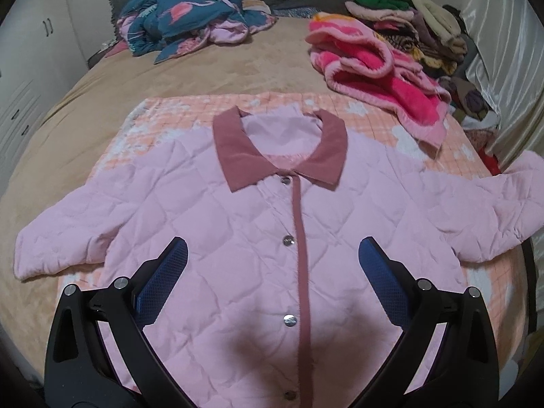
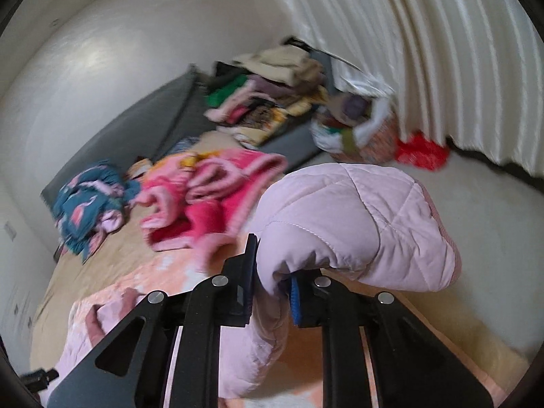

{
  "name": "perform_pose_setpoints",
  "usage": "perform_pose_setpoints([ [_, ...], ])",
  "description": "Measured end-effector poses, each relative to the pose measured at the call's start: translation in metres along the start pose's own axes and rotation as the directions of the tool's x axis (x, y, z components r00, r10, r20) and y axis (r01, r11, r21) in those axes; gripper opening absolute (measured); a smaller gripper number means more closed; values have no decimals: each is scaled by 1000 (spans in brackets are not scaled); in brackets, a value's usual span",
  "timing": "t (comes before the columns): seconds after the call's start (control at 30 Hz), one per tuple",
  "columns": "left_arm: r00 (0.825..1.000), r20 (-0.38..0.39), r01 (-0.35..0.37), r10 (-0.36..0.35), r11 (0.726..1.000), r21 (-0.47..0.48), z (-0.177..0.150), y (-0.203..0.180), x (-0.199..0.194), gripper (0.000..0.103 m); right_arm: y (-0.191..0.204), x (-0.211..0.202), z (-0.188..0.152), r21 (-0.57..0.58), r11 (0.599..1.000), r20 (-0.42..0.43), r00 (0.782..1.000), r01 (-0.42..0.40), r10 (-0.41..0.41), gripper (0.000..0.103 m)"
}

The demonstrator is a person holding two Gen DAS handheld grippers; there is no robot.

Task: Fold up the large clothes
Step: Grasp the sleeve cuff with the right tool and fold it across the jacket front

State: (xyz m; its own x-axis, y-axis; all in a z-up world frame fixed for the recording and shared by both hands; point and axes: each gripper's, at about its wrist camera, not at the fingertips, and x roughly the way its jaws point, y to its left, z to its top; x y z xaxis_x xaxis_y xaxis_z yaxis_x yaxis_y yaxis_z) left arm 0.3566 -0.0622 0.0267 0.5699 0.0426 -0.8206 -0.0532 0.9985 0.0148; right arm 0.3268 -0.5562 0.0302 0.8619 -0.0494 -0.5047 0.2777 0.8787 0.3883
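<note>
A pale pink quilted jacket (image 1: 238, 238) with a dusty-rose collar (image 1: 282, 149) lies face up on the bed, buttoned along a rose placket. My left gripper (image 1: 272, 251) hovers over its chest, open, nothing between the blue pads (image 1: 163, 282). The jacket's right sleeve (image 1: 503, 200) rises off the bed at the right edge. In the right wrist view my right gripper (image 2: 272, 272) is shut on that sleeve's cuff end (image 2: 357, 224), which bulges over the fingers and hangs down below them.
The jacket rests on an orange checked blanket (image 1: 374, 112) over a tan bedspread (image 1: 170, 74). A teal flamingo-print bundle (image 1: 183, 17), a pink fleece heap (image 1: 374, 68) and a stack of folded clothes (image 1: 408, 17) sit at the far end. White curtains (image 2: 425, 51) hang on the right.
</note>
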Motion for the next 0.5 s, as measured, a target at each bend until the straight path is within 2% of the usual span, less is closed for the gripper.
perform_pose_setpoints([
  [0.3,999,33,-4,5,999,-36,9,33,-12,94,100,-23,6,-196,975,54,992,-105,118,15],
  [0.5,998,53,-19,22,998,-56,12,55,-17,94,156,-27,-3,-271,943,41,976,-194,212,15],
])
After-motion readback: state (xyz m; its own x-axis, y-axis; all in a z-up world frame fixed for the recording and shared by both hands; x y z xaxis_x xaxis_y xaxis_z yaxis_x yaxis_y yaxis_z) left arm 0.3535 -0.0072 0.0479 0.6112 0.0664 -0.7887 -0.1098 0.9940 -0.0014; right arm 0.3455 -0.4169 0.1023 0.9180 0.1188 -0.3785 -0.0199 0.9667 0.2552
